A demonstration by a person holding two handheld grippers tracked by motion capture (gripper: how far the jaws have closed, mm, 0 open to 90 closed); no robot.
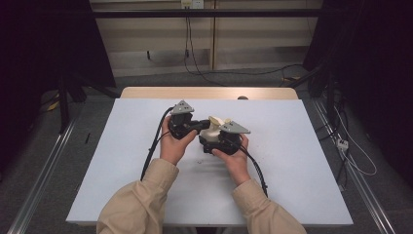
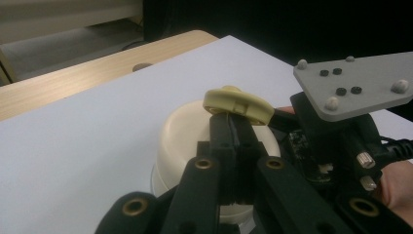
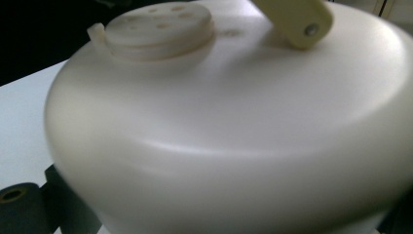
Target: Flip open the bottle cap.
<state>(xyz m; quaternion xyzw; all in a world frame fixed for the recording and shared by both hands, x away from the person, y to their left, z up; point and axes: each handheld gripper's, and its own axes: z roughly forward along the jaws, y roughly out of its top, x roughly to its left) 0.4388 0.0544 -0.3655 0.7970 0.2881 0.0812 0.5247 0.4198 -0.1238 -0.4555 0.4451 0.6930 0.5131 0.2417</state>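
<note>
A cream, dome-shaped container (image 1: 212,127) is held between both grippers over the middle of the white table top (image 1: 112,165). My left gripper (image 1: 201,126) reaches in from the left. Its black jaws (image 2: 234,124) are pressed together on the edge of the flat yellowish handle (image 2: 238,103) on top of the dome (image 2: 182,131). My right gripper (image 1: 215,137) comes in from the right under its grey plate (image 2: 355,85). Its jaws flank the dome (image 3: 234,126), which sits very close to that camera. A round cap with small holes (image 3: 160,24) and the handle's end (image 3: 297,19) sit on the dome's top.
The white top lies on a wooden table whose far edge (image 1: 209,92) shows bare. Black cables (image 1: 151,151) trail from both grippers toward the person's sleeves. Metal rails (image 1: 44,165) run along the floor on both sides, with loose cables at the right (image 1: 358,156).
</note>
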